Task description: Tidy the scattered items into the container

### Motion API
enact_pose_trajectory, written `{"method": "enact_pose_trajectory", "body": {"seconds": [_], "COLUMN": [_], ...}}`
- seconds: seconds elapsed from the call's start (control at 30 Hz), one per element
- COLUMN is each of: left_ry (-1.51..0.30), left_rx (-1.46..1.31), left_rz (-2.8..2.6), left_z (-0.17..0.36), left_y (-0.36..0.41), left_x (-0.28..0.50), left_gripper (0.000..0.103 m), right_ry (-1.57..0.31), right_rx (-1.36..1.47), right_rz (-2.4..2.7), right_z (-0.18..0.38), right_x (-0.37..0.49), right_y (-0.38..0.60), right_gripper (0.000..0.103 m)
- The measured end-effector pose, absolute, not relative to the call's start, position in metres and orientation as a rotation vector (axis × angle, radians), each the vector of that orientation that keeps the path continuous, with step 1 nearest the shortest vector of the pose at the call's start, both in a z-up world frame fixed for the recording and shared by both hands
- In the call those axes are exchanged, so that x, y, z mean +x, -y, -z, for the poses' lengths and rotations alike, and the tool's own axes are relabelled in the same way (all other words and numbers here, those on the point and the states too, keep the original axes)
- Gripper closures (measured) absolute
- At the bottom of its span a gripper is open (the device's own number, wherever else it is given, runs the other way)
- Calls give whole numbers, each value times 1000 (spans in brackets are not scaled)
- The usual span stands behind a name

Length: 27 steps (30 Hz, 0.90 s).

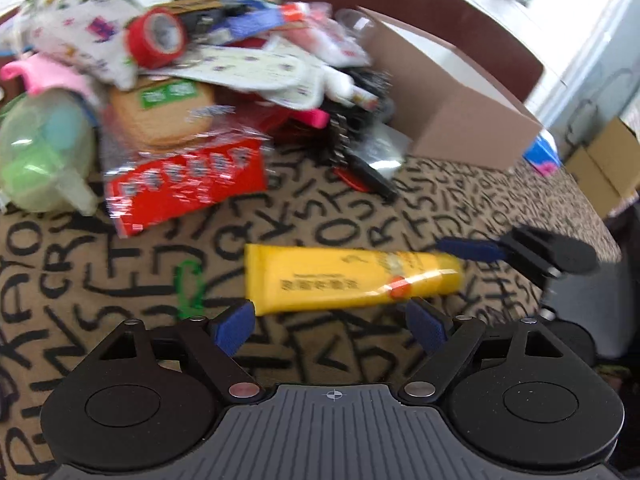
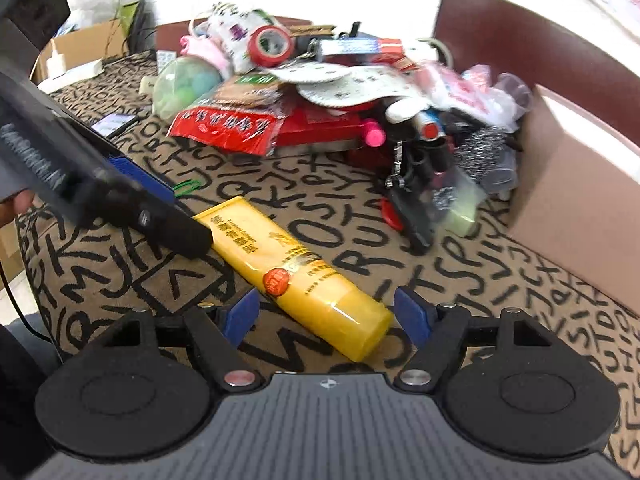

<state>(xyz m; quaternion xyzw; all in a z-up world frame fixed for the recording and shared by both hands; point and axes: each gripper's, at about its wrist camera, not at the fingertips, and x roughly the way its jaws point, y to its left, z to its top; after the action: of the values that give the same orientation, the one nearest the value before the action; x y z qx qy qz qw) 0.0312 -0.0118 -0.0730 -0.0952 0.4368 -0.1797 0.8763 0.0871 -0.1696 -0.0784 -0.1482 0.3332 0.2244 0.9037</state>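
Observation:
A yellow tube [image 1: 352, 280] lies flat on the letter-printed tablecloth [image 1: 100, 280], ahead of the heap. My left gripper [image 1: 332, 326] is open, its blue pads just short of the tube's near side. In the right wrist view the yellow tube [image 2: 296, 272] runs diagonally, and its cap end lies between the pads of my open right gripper [image 2: 326, 316], which do not press on it. One left gripper finger [image 2: 160, 216] reaches the tube's flat end. The cardboard box [image 1: 460, 120] [image 2: 572, 200] stands open to the right of the heap.
The heap holds a red tape roll [image 2: 270, 46], a red packet [image 1: 188, 184], a green plastic ball [image 1: 44, 152], pouches and pens. A green clip [image 1: 190, 288] lies on the cloth. A dark red chair back [image 2: 520, 40] stands behind the box. More cartons [image 1: 604, 160] sit past the table edge.

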Motion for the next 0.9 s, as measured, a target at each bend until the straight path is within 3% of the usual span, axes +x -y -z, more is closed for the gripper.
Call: {"method": "enact_pose_trajectory", "body": {"seconds": [0.1,0.23,0.73,0.87,0.9], "left_ry": [-948,-932,-940,-957,-956], "left_rx": [-201,-207,-184,-169,-152], "left_rz": [377,355,282,253,244], "left_z": [85,88,87,86,86], "left_y": [22,26,46,50,51], "left_x": [38,46,70,80,81], "left_gripper": [13,13,12,18,24], "right_ry": [-693,-721,-751,-768,-769], "right_rx": [-308,-276,-207,-190,-180], "right_rz": [-466,-482,-521,-486,-478], "right_z": [81,81,77,80,81], "right_x": [85,73,59,64,65], "right_y": [171,177,154,147,145], "right_gripper": [26,37,38,38,40]}}
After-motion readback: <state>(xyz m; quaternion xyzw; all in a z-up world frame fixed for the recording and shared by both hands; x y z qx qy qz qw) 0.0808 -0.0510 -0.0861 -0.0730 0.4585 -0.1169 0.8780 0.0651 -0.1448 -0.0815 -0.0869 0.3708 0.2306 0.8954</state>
